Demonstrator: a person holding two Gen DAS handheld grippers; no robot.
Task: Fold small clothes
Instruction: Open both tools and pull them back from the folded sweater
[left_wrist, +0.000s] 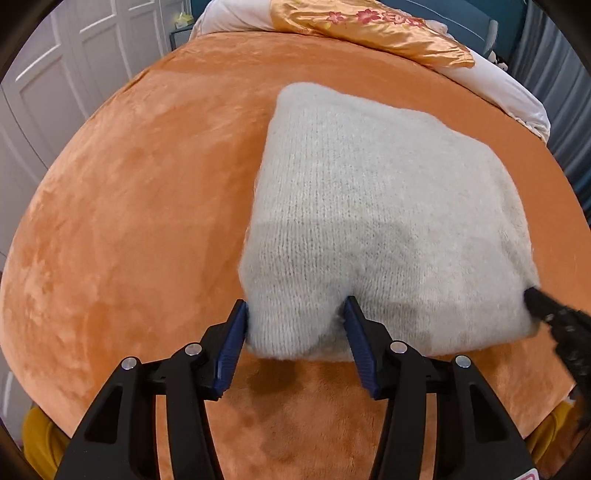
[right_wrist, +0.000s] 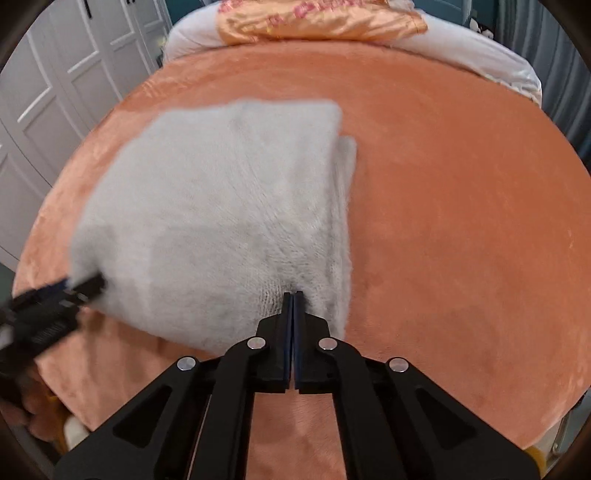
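A folded pale grey knit garment (left_wrist: 369, 203) (right_wrist: 221, 203) lies on the orange plush bed cover (left_wrist: 129, 221). My left gripper (left_wrist: 295, 317) holds its near left corner: thick fabric fills the gap between the blue pads and bulges out, and one pad dents the knit. In the right wrist view the left gripper (right_wrist: 88, 284) shows, blurred, at that same corner. My right gripper (right_wrist: 293, 295) is shut at the near right corner, with the knit puckering toward its tips. Its black tip (left_wrist: 530, 295) appears at the garment's right edge in the left wrist view.
A gold satin pillow (left_wrist: 369, 33) with pink flowers and a white duvet (left_wrist: 498, 85) lie at the far end of the bed. White wardrobe doors (left_wrist: 55, 74) stand to the left. A hand (right_wrist: 22, 406) shows at the lower left.
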